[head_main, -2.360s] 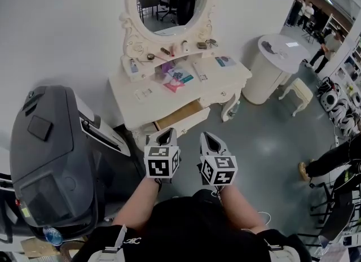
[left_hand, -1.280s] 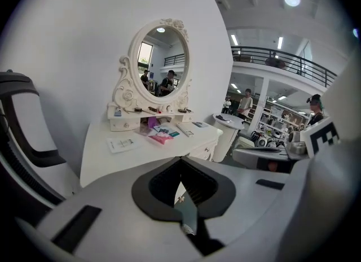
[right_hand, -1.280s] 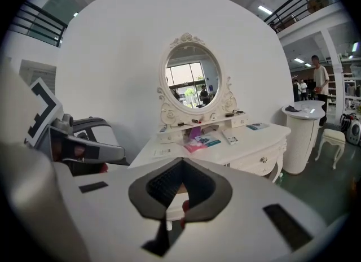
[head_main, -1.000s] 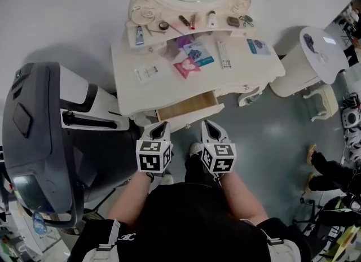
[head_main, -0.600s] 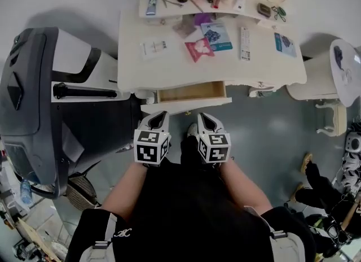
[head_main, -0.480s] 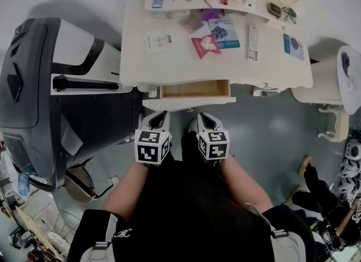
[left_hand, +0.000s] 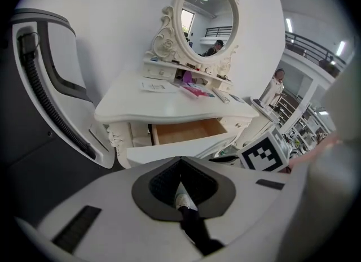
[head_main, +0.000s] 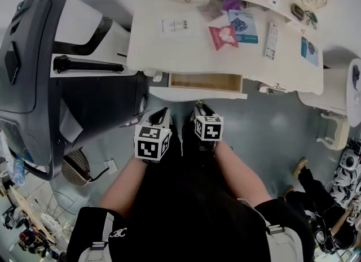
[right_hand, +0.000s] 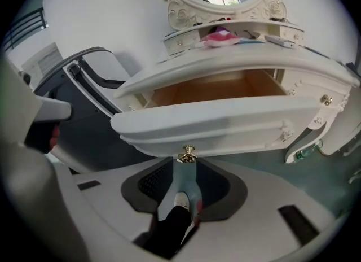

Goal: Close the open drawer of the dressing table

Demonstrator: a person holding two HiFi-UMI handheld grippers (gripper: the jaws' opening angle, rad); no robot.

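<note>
Head view steeply downward; gripper views low, close, forward; open drawer (head_main: 206,82) common to all.

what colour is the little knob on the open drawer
Gold knob, on the white drawer front; clearest in the right gripper view.

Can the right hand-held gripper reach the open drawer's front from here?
Probably yes. The right hand-held gripper, whose jaws have just been opening with nothing between them, faces the drawer front. The knob is just ahead, and nothing stands in the way.
</note>
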